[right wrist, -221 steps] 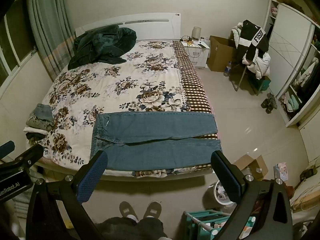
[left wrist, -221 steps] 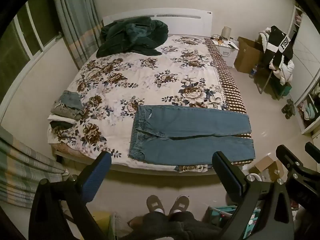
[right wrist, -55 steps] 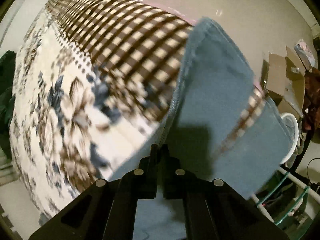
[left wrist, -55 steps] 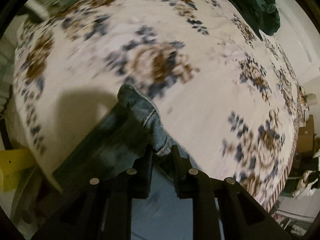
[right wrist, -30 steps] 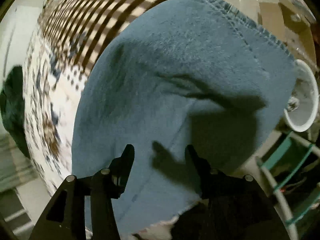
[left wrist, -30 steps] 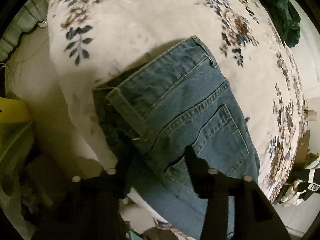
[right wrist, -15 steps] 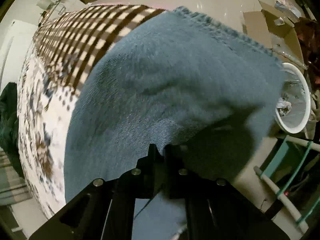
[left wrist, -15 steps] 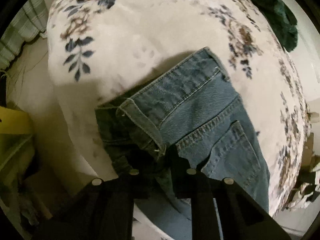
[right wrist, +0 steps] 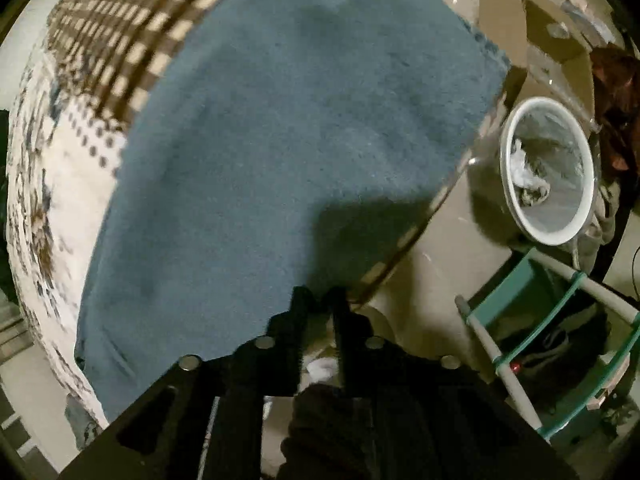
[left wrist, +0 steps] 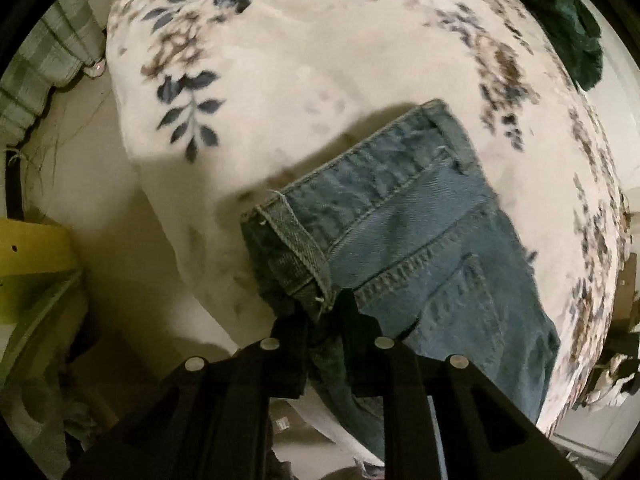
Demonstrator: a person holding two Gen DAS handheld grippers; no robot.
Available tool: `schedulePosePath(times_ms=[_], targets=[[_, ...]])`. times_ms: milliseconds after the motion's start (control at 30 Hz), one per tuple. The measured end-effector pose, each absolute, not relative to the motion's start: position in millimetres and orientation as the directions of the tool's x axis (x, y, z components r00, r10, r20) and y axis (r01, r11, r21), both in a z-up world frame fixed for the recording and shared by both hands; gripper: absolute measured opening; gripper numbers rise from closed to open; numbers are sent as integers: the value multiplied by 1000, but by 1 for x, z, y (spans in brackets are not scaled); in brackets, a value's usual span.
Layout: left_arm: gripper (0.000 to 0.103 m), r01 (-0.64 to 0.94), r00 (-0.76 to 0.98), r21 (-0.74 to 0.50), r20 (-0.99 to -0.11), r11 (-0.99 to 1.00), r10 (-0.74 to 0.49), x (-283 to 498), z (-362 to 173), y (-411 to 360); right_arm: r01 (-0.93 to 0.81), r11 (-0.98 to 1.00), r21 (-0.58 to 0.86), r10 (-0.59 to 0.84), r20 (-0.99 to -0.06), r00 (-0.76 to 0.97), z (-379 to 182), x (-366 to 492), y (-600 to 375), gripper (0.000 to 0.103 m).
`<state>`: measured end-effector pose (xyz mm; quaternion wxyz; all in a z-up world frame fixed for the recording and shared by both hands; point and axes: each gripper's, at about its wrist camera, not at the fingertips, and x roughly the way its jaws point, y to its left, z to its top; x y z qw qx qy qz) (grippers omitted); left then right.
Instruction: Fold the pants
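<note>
The blue jeans lie folded lengthwise on the floral bedspread, waistband toward the bed's near edge. My left gripper is shut on the waistband corner, with denim bunched between the fingers. In the right wrist view the leg end of the jeans covers the checked edge of the bedspread and hangs past the bed's side. My right gripper is shut on the near edge of the leg fabric.
A dark green blanket lies at the far end of the bed. A white waste bin, flattened cardboard and a teal rack stand on the floor to the right. A yellow box sits at left.
Both grippers opened about a second ago after laying one leg over the other, then closed again on the doubled jeans. The jeans have shifted slightly toward the bed's near edge.
</note>
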<state>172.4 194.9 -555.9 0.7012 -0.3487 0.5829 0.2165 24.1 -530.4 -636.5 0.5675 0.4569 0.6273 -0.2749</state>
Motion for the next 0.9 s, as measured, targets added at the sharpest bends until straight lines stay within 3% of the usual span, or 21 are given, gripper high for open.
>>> schedulePosePath(times_ms=[33,100,133,233,267,300,333,433,633,767,900], targets=[[14,-699,222,-227,-970,678,-96,172,-547,190,890,413,194,272,-959,83,-635,17,-534,33],[21,-673,209,-198,-975,713,-73,171,-531,179,898,357,255,269,-949,163,-625,4,-542,41],[31,-656,206,-184,-977,732,-61,171,-523,173,903,340,264,255,-950,182,-621,1,-545,44],[42,-553,226,-175,-972,814,-55,177,-502,137,910,287,298,171,-951,258,-599,-19,-566,46],[50,-513,229,-177,-971,840,-65,181,-499,123,914,268,306,125,-951,282,-590,-24,-578,48],[69,-466,231,-183,-970,866,-81,189,-498,110,913,253,319,104,-948,302,-587,-28,-586,49],[81,-386,234,-187,-967,903,-100,198,-498,83,916,237,324,83,-946,313,-584,-32,-595,49],[82,-239,224,-194,-964,951,-141,216,-507,23,924,143,356,28,-934,356,-586,-47,-630,49],[82,32,122,-187,-974,982,-190,236,-558,-103,855,-82,513,104,-848,519,-629,-52,-658,49],[82,108,15,-155,-987,982,-157,235,-595,-147,789,27,614,111,-786,608,-625,-18,-651,49],[86,138,-6,-129,-992,982,-130,232,-614,-154,789,69,611,48,-792,609,-618,-7,-654,49]])
